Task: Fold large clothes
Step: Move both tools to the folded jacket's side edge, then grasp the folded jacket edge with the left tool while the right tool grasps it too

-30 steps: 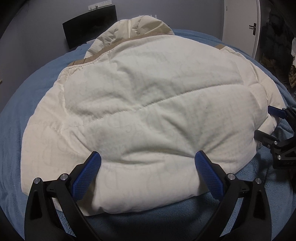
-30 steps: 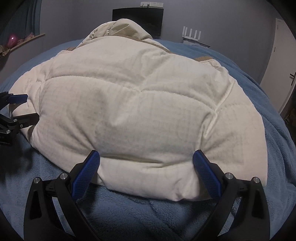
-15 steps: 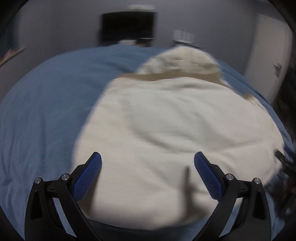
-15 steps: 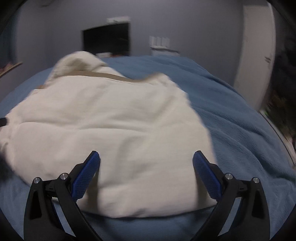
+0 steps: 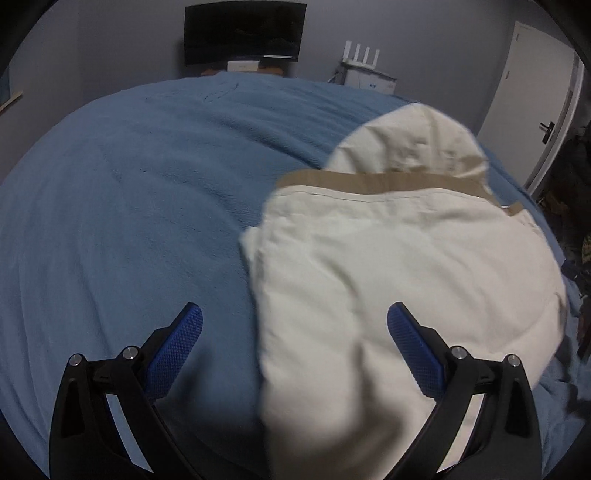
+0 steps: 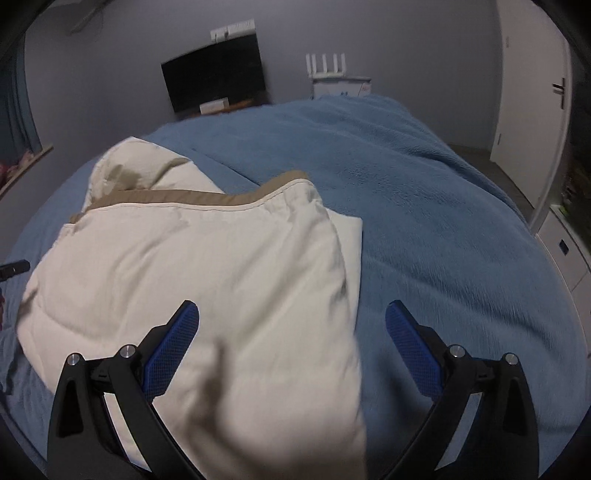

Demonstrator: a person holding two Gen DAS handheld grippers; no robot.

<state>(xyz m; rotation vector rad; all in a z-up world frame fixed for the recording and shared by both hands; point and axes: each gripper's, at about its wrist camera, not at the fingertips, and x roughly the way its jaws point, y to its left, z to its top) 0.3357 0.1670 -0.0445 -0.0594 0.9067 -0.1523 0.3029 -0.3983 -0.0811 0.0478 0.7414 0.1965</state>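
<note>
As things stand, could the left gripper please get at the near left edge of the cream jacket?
Probably yes. The left gripper is open, and the jacket edge lies between its jaws on the blue blanket, with nothing in the way.

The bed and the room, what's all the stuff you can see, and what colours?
Puffy jacket: one, cream with a tan band, lying on the bed.
Blanket: one, blue, covering the bed.
Screen: one, black, against the far grey wall.
Router: one, white with antennas, beside the screen on a white box.
Door: one, white with a dark handle, on the right.
Left claw: one, black with blue pads, open, straddling the jacket's left edge.
Right claw: one, black with blue pads, open, straddling the jacket's right edge.
</note>
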